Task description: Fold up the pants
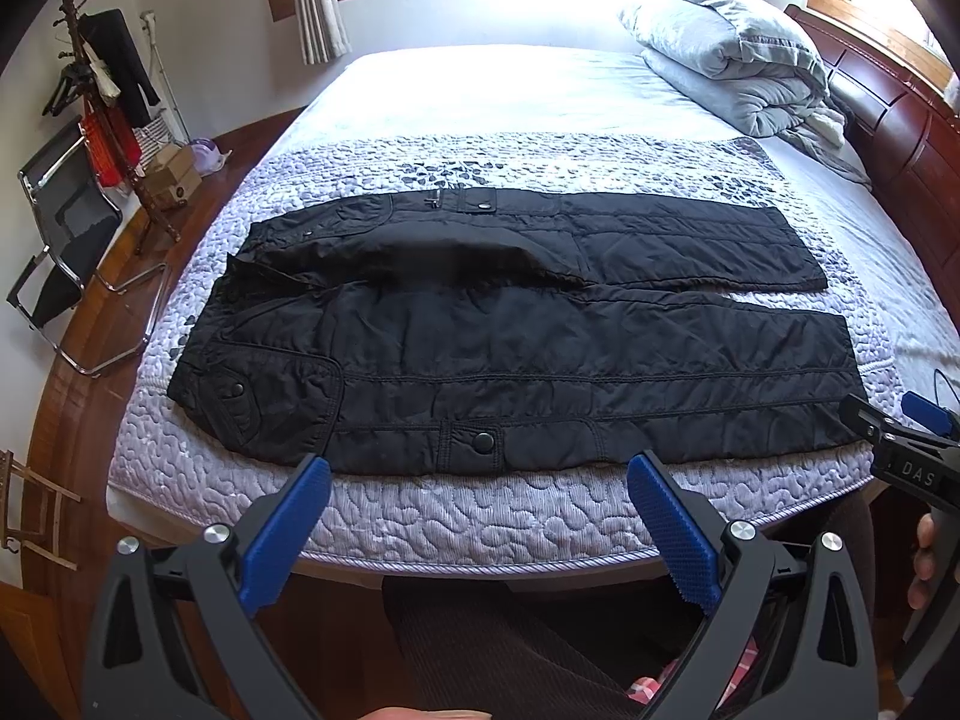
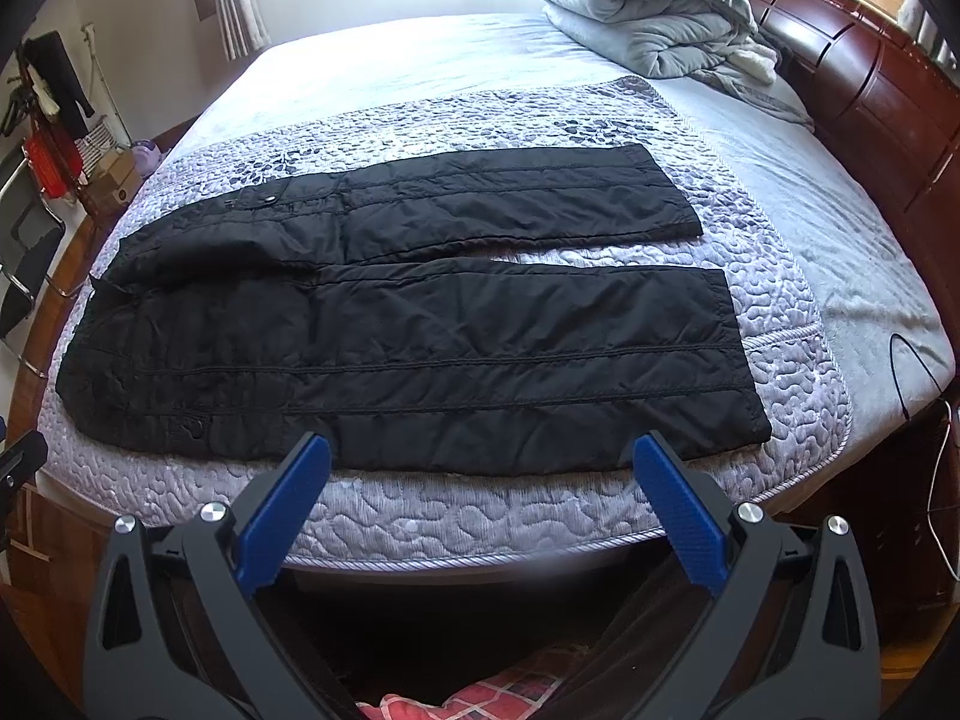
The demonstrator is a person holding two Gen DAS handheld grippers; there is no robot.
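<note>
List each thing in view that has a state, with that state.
Pants: spread flat on the bed, unfolded, legs apart, waist to the left.
Left gripper: open, empty, short of the pants.
Right gripper: open, empty, short of the pants.
Duvet: folded, piled at the headboard.
Quilt: laid flat under the pants.

Black quilted pants lie flat on the bed's quilted cover, waist at left. The left gripper hovers wide apart just short of them.
</note>
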